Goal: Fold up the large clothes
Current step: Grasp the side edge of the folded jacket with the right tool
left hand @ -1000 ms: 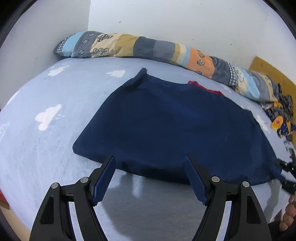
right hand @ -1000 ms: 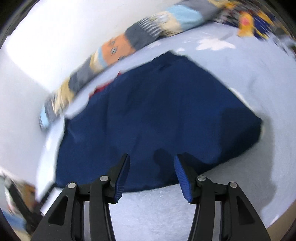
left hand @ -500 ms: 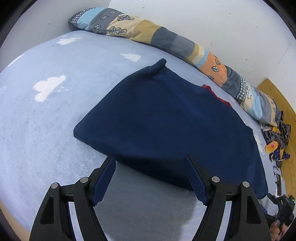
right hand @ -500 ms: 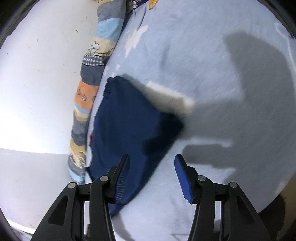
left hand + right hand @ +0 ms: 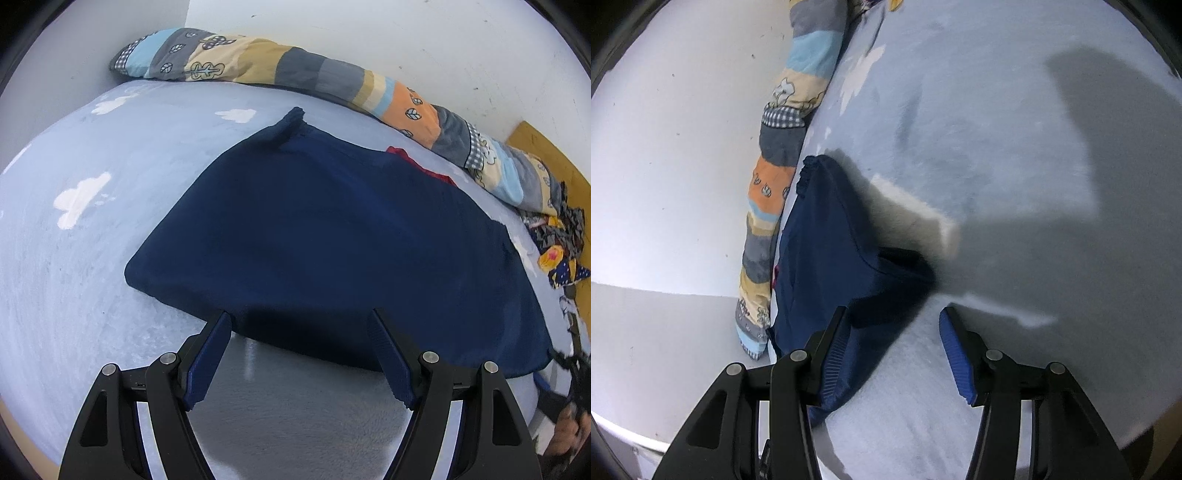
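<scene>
navy garment [image 5: 332, 236] lies flat on the bed [image 5: 74, 258], folded near edge just ahead of the left gripper [image 5: 301, 354], long axis running left-right across that view; both grippers hold nothing, jaws apart. right gripper [image 5: 894, 350] sits at the garment's end corner, looking along its length, left pad [image 5: 833, 354] over the cloth and the other over bare sheet, so it looks the nearer to a grasp. pale blue cloud-print sheet, striped bolster [image 5: 332, 85] along a white wall [image 5: 369, 33].

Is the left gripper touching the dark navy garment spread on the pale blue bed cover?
Cannot tell. In the left wrist view the open left gripper overlaps the navy garment's near edge, and no gap or contact shows.
</scene>
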`<state>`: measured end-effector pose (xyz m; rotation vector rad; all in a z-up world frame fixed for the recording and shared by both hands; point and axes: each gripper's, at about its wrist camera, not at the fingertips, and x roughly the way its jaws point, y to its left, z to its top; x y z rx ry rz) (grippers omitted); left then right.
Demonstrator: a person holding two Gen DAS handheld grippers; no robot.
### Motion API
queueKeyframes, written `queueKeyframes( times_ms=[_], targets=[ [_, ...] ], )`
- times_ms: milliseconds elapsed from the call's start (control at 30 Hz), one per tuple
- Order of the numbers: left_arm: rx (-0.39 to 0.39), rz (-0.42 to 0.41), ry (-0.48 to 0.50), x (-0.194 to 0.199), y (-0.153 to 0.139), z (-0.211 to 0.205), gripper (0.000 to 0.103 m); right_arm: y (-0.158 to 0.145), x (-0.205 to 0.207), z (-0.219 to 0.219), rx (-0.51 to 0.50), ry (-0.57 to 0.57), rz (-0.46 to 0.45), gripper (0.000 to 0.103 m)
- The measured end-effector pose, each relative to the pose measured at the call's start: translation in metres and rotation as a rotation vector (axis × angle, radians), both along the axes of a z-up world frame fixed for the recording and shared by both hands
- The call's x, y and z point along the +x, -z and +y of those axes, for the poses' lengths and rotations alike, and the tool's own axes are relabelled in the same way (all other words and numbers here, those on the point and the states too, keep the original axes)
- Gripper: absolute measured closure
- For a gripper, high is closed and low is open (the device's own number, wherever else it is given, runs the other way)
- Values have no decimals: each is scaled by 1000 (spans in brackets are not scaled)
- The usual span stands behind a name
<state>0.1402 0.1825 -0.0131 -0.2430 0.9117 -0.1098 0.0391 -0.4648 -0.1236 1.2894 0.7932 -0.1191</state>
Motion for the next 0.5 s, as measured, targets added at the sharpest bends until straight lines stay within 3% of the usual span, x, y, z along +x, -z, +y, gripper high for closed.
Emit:
queueKeyframes(
  times_ms=[233,433,467,500],
  targets=[
    [15,4,18,2,-2,-10,27,-5,38,3,-14,-64,-66,48],
    [22,10,28,8,-3,-21,27,23,78,-3,-24,-195,-114,48],
    [17,11,32,8,-4,-23,27,22,80,-2,-40,-217,-119,57],
    [12,10,36,8,-5,-24,27,22,80,0,-47,-231,-118,79]
  ],
)
